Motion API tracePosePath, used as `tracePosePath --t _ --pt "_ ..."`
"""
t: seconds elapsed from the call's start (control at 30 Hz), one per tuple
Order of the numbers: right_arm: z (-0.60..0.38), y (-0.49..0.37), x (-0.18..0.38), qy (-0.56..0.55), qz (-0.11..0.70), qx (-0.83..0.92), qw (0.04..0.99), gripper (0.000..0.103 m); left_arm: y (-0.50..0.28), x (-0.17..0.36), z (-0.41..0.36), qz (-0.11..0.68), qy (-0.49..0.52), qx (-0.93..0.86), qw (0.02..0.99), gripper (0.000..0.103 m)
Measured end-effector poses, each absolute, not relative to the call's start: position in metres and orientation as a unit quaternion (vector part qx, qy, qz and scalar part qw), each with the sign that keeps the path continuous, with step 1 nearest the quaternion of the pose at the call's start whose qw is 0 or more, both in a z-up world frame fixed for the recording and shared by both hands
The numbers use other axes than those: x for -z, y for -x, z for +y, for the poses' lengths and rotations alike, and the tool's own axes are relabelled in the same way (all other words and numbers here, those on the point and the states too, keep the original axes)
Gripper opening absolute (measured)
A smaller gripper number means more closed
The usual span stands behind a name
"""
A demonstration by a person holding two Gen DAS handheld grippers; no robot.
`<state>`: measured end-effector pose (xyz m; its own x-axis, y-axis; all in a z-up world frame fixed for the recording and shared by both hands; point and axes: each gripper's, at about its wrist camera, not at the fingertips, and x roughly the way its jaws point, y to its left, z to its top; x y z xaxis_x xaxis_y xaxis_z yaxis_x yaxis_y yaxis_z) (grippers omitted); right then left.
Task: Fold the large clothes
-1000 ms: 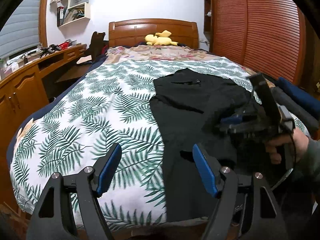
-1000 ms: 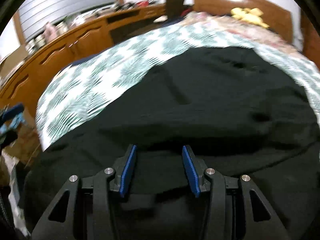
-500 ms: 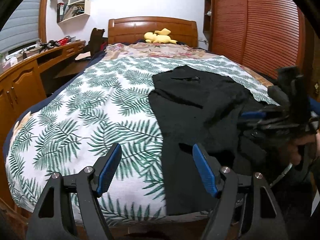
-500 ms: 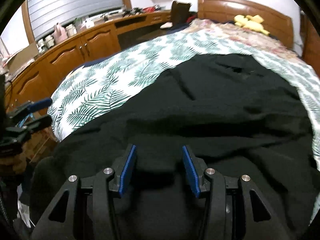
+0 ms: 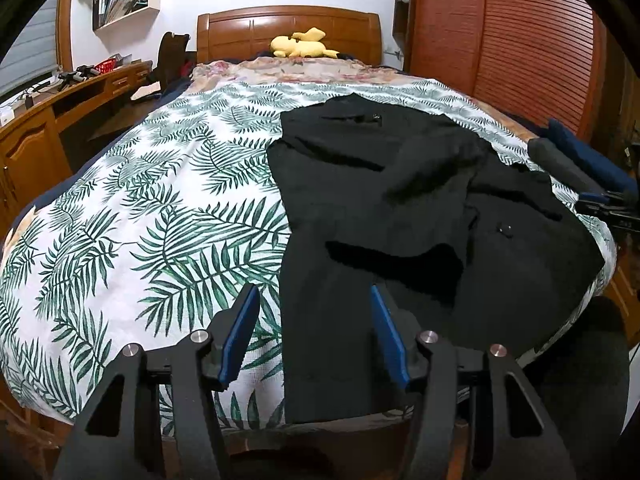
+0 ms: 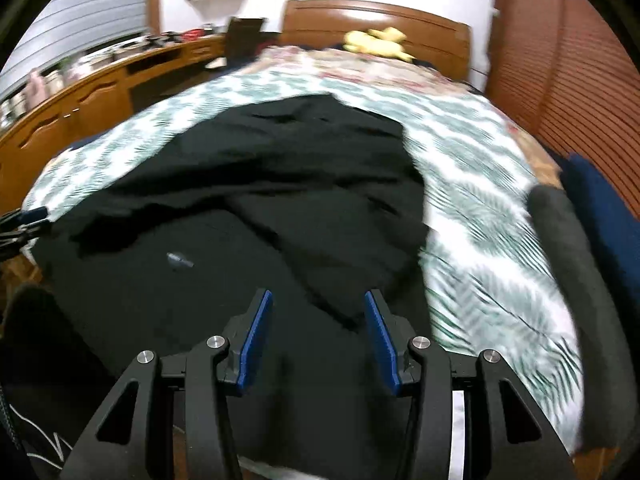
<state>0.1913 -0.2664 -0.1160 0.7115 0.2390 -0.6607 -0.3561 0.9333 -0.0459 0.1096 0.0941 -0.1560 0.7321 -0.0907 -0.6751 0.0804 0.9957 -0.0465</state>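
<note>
A large black garment (image 5: pixel 400 200) lies creased on the right half of the bed's leaf-print cover (image 5: pixel 160 220). Its near hem reaches the foot of the bed. My left gripper (image 5: pixel 314 320) hovers above the garment's near left edge. Its jaws are closing, and the blue pads stand apart and touch no cloth. In the right wrist view the garment (image 6: pixel 240 208) fills the middle, blurred by motion. My right gripper (image 6: pixel 318 320) hangs open above its near right part with nothing pinched. Part of the right gripper (image 5: pixel 604 204) shows at the bed's right side. The left gripper (image 6: pixel 24 220) peeks in at the left.
A yellow plush toy (image 5: pixel 300 46) lies by the wooden headboard (image 5: pixel 288 28). Wooden desk and cabinets (image 5: pixel 36 140) line the left side, and a slatted wardrobe (image 5: pixel 520 40) the right. Rolled grey and blue items (image 6: pixel 572 264) lie along the bed's right edge.
My right gripper swept rightward across the garment to the bed's right side. My left gripper sank a little toward the foot of the bed and its jaws narrowed.
</note>
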Motion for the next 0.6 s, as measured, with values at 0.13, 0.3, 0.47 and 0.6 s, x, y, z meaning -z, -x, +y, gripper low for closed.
tracePosePath --t 0.13,0.3,0.47,0.6 --pt "-0.287 -0.191 0.126 0.073 0.360 -0.140 0.919 0.049 -0.112 0.159 0.091 0.368 0.003 0.044 0.929 0.058" --pt "-0.296 -0.198 0.135 0.062 0.381 -0.123 0.914 0.050 -0.114 0.162 0.089 0.373 0.000 0.042 0.927 0.058" --pt "-0.299 -0.205 0.141 0.046 0.404 -0.127 0.904 0.052 -0.116 0.164 0.088 0.379 -0.002 0.040 0.925 0.058" --pt "-0.300 -0.209 0.145 0.029 0.407 -0.145 0.902 0.052 -0.119 0.169 0.090 0.388 0.000 0.038 0.921 0.058"
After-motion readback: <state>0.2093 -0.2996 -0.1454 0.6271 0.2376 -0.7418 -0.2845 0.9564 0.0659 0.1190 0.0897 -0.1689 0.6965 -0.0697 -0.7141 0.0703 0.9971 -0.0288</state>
